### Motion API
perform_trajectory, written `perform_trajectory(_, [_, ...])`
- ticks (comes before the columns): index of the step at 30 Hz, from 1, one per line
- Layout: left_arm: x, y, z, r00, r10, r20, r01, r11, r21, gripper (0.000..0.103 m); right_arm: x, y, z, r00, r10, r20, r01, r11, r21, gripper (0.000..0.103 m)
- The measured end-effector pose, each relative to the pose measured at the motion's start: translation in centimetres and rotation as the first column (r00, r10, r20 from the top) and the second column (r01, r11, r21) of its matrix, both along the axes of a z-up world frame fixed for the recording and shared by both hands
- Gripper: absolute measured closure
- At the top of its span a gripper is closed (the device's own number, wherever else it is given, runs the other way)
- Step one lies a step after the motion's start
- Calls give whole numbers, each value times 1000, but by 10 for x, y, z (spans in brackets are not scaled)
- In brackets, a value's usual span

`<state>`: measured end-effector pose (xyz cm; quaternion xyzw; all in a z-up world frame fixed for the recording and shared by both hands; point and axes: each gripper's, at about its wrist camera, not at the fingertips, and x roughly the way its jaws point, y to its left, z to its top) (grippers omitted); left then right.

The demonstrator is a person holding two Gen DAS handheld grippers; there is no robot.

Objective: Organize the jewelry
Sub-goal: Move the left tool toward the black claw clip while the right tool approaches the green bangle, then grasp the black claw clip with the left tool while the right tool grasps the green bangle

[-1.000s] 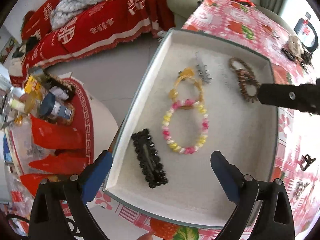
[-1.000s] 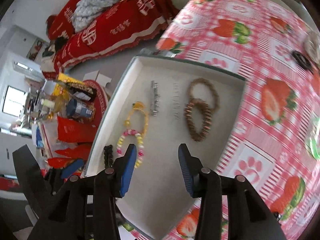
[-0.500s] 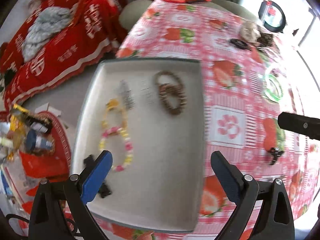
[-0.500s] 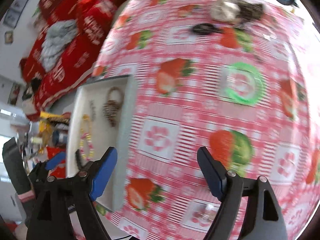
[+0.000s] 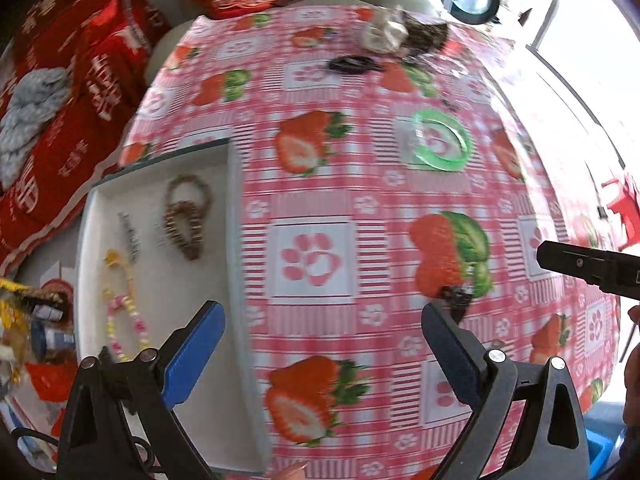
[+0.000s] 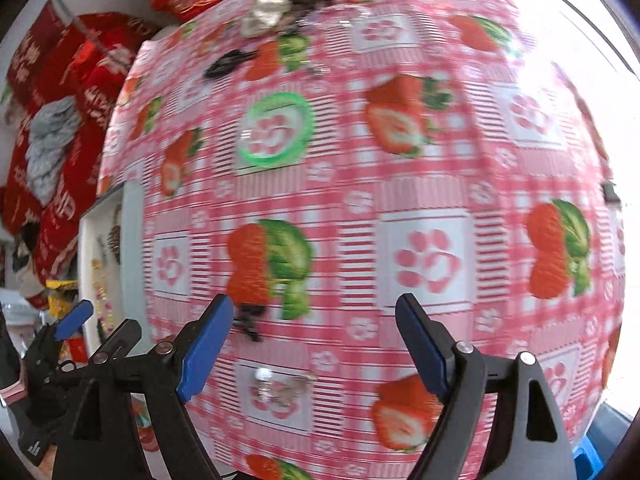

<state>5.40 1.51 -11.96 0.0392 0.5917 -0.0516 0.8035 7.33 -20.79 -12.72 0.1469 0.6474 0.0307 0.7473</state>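
Both grippers spread wide, gripping nothing: left gripper [image 5: 322, 344] above the tablecloth [image 5: 360, 184] beside the tray's [image 5: 236, 208] right edge, right gripper [image 6: 316, 340] over the cloth's middle. Small black claw clip [image 6: 248, 322] just beyond the right gripper's left fingertip. Farther in the tray: pastel bead bracelet [image 5: 124, 320], brown bead bracelets [image 5: 186, 220]. Green bangle [image 5: 440, 140] mid-table. White characters on the red sofa cover [image 5: 60, 120], not readable.

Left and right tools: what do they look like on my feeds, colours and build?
Both look alike. The left tool has two black angular plastic arms with silver screw heads at the joints, each ending in a flat blue pad. The right tool has the same black frame, silver fasteners and blue pads. A thin black cable shows at the lower left of the left wrist view.
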Motion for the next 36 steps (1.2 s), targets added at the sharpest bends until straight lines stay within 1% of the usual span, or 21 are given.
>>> perform_trajectory(3, [0, -16, -6, 999, -31, -13, 31, 1000, 1, 0, -8, -16, -2, 1000, -18, -5, 18, 1000, -19, 17])
perform_trajectory(10, [3, -44, -26, 996, -69, -60, 67, 997, -29, 0, -38, -48, -13, 996, -70, -61, 68, 997, -35, 17])
perform_trajectory(14, [4, -57, -34, 992, -101, -76, 98, 994, -45, 0, -52, -57, -20, 993, -80, -89, 76, 996, -46, 17])
perform_trajectory(18, [4, -69, -38, 988, -130, -78, 126, 991, -52, 1, -56, -61, -24, 992, -83, -95, 79, 996, -49, 17])
perform_trajectory(22, [7, -79, -43, 988, -131, -79, 127, 990, -52, 1, -40, -62, -20, 996, -67, -62, 64, 997, -48, 17])
perform_trajectory(24, [10, -83, -46, 989, -123, -83, 120, 992, -44, 12, -27, -60, -18, 998, -47, -40, 45, 998, -49, 17])
perform_trajectory(29, [13, -87, -54, 990, -99, -102, 94, 995, -45, 12, 15, -46, -12, 999, 29, 16, -28, 998, -58, 17])
perform_trajectory(32, [12, -89, -59, 990, -86, -112, 83, 996, -35, 23, 39, -33, -13, 996, 76, 35, -73, 995, -71, 17])
perform_trajectory(36, [10, -88, -67, 990, -61, -130, 57, 998, -34, 23, 69, -17, -20, 992, 117, 46, -114, 991, -71, 17])
